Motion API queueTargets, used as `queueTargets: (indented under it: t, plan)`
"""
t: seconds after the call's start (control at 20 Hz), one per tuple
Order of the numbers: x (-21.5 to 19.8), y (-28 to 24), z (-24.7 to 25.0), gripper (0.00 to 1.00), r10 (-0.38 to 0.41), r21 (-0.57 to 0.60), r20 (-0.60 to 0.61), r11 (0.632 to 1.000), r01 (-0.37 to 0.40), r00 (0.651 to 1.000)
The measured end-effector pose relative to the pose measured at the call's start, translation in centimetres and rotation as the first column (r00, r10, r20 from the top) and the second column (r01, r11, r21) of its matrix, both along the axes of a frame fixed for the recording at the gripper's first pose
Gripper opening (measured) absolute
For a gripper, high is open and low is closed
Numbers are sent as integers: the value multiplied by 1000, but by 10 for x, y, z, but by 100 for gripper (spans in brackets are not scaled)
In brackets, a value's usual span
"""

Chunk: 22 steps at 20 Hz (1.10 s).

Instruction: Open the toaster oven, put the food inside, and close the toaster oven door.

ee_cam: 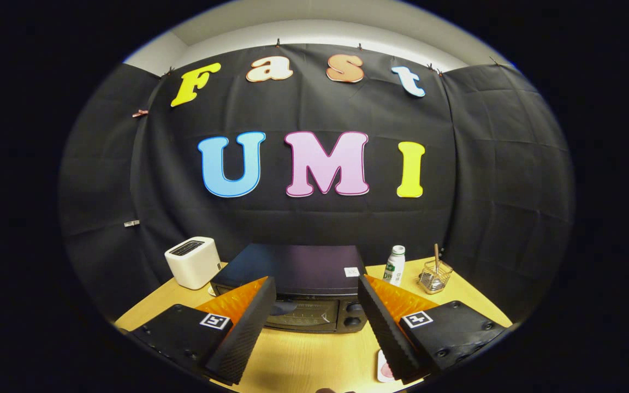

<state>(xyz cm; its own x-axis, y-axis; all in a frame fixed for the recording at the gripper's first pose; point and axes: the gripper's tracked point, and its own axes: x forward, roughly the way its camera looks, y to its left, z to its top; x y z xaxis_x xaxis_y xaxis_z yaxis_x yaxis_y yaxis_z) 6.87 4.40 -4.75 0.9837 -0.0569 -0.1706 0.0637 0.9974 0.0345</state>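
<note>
The gripper (314, 322) is held above the near part of the wooden table (314, 360) with its fingers spread wide and nothing between them, apparently lined up for the door of the black toaster oven (298, 284), which is seen shut just beyond them. A pink-and-white item (384, 369), possibly the food, is glimpsed by the right finger. Farther back, a white toaster (193, 262) is placed left, while a white bottle (395, 265) and a clear holder (434, 275) with a wooden stick in it are set right.
</note>
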Motion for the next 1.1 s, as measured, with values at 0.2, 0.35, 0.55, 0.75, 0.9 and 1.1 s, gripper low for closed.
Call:
queueTargets:
  t: [0.2,0.35,0.55,0.75,0.9,1.1]
  plan:
    - [32,14,-23,98,-17,-22,-38,1000,17,999]
    - [55,25,-48,98,-18,-23,-86,1000,16,996]
    - [83,40,-83,98,-10,-31,-146,1000,5,989]
    - [99,53,-114,98,5,-59,-192,998,-17,981]
    - [105,56,-126,99,-6,-56,-205,998,-6,979]
    - [91,68,-132,99,44,-51,-228,997,-57,973]
